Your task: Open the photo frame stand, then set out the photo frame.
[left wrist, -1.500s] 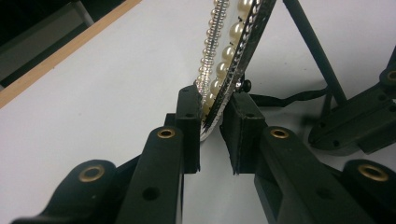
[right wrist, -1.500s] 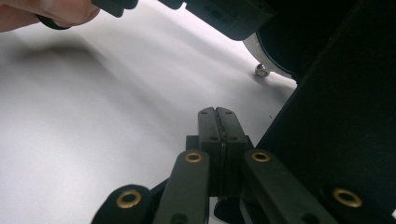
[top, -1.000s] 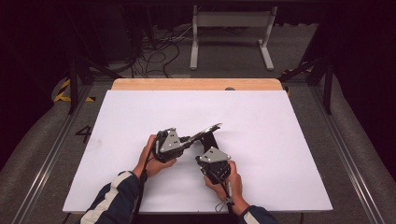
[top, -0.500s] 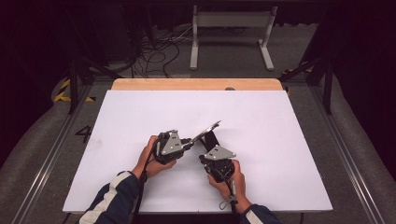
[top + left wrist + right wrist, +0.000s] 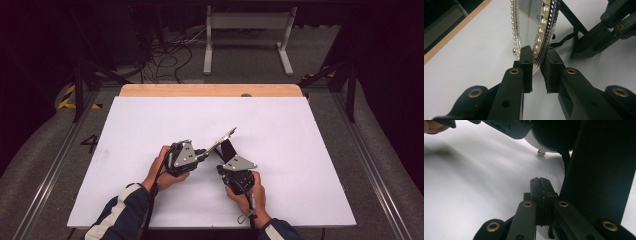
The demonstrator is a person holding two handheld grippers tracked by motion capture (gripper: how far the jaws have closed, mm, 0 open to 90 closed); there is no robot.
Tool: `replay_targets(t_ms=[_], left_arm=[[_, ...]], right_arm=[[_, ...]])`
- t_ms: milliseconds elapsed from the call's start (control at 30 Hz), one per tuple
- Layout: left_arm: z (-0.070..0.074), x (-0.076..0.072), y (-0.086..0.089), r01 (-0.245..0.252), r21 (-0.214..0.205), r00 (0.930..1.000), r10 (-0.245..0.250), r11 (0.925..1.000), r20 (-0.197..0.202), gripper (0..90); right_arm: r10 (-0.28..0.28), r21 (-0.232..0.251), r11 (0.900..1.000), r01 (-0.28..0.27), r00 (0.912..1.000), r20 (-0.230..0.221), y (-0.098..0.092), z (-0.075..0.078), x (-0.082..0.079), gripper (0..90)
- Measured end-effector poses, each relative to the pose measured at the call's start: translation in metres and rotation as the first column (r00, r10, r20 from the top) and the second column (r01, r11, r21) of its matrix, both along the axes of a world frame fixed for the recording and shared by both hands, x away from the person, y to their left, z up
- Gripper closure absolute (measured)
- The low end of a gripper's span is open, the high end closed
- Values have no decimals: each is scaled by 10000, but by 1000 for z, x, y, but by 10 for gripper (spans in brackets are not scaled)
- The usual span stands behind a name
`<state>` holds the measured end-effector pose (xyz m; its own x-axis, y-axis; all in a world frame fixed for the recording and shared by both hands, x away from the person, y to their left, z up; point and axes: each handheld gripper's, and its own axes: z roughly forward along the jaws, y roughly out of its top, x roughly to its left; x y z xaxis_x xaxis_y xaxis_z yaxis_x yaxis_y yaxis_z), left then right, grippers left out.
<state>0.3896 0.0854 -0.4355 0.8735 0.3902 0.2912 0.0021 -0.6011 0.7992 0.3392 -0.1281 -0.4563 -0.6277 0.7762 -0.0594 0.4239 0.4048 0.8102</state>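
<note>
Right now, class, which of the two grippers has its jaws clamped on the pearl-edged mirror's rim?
The left gripper: its jaws straddle the mirror rim. The right gripper has jaws pressed together, empty, beside the black stand.

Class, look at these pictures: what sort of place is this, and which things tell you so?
Probably a lab or recording studio: a white-covered table on a dark floor, loose cables behind it, and a metal stand.

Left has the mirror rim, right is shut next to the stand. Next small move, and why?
Probably open the right gripper and close it on the black stand leg. Its jaws are shut on nothing, beside the leg, while the left gripper pinches the pearl-trimmed mirror by its rim, tilted on the white table. A grip on the leg would let the stand be swung out.
</note>
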Motion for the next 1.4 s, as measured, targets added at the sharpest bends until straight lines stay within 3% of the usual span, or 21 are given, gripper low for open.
replay_targets(t_ms=[367,1133,1400], left_arm=[[1,0,0,108,-62,9999,-108,9999,-4,796],[5,-10,-9,515,467,9980,-530,9976,329,790],[6,-13,-12,607,362,9979,-615,9975,205,782]], right_arm=[[84,51,10000,-84,10000,-3,-3,0,0,900],[-32,230,9997,38,9997,-250,-17,2,0,900],[-72,119,9999,75,9997,-220,-21,2,0,900]])
